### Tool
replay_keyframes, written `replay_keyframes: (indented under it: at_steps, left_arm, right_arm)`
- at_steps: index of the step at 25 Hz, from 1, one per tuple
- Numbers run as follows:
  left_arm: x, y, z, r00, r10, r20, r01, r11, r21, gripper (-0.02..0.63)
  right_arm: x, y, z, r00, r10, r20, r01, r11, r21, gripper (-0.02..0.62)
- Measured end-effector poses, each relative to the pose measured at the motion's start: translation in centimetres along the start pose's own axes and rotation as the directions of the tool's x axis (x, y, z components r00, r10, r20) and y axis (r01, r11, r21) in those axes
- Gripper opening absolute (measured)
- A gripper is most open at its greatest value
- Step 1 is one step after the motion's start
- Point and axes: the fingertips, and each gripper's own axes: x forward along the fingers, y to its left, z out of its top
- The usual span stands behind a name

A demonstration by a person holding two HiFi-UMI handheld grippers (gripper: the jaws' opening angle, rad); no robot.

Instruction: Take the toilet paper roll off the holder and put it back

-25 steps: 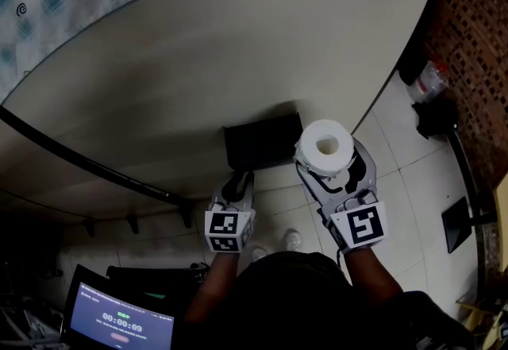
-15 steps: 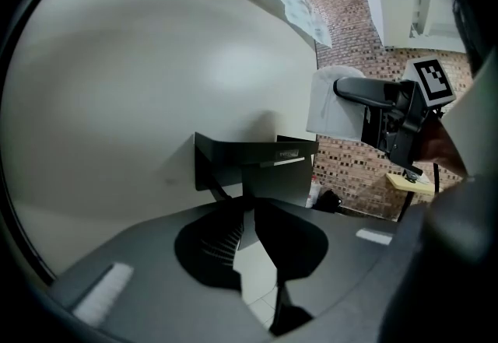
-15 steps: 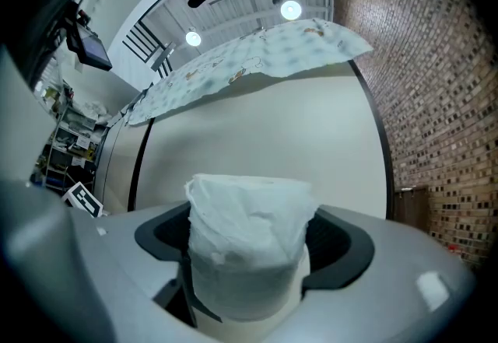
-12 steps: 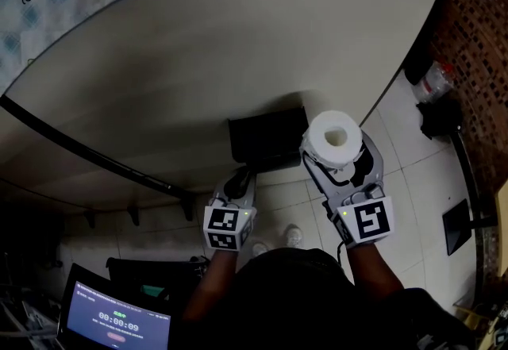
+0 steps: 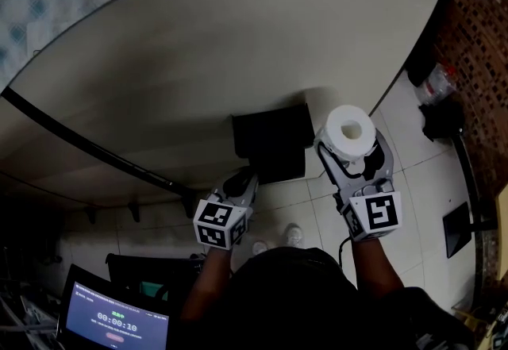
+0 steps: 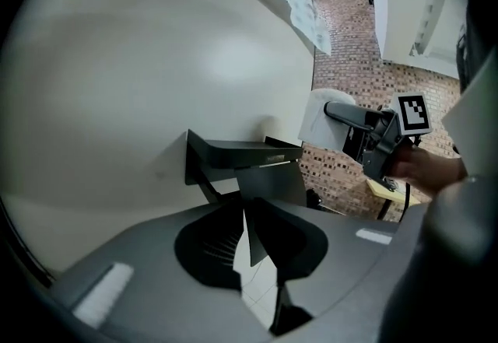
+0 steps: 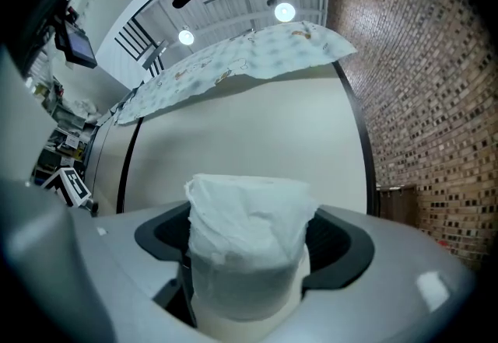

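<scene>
Your right claw (image 5: 353,156) is clamped on the toilet paper roll (image 5: 350,130), with its jaws spread wide against the roll's sides. The roll is plump and white with a ragged, crumpled outer sheet, and it stands on end, so its long axis runs upright and the open core faces up at your head camera. You hold it in the air just off the right edge of the black holder (image 5: 270,138), clear of it and close to the cream wall (image 5: 198,63) that carries the holder. Your left claw (image 5: 242,182) has just been closing, and its jaws now pinch the holder's thin lower left edge.
</scene>
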Motion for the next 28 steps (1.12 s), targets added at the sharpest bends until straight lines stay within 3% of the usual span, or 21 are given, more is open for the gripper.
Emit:
replay_keyframes:
  at_steps: [7, 20, 28]
  left_arm:
    - [-0.3, 0.0, 0.5, 0.995, -0.081, -0.054, 0.075, 0.991, -0.107, 0.062]
    - [-0.1, -0.8, 0.4, 0.990, -0.098, -0.103, 0.089, 0.992, -0.093, 0.064]
    - [0.1, -0.9, 0.4, 0.990, -0.098, -0.106, 0.089, 0.992, -0.084, 0.064]
  right_arm:
    - [0.7, -1.3, -1.2, 0.999, -0.031, -0.022, 0.032, 0.999, 0.036, 0.425]
    - [0.3, -3.3, -2.9, 0.996, -0.072, -0.051, 0.074, 0.996, 0.049, 0.425]
    - [0.4, -4.9, -7.5, 0.990, -0.110, -0.089, 0.129, 0.961, 0.246, 0.425]
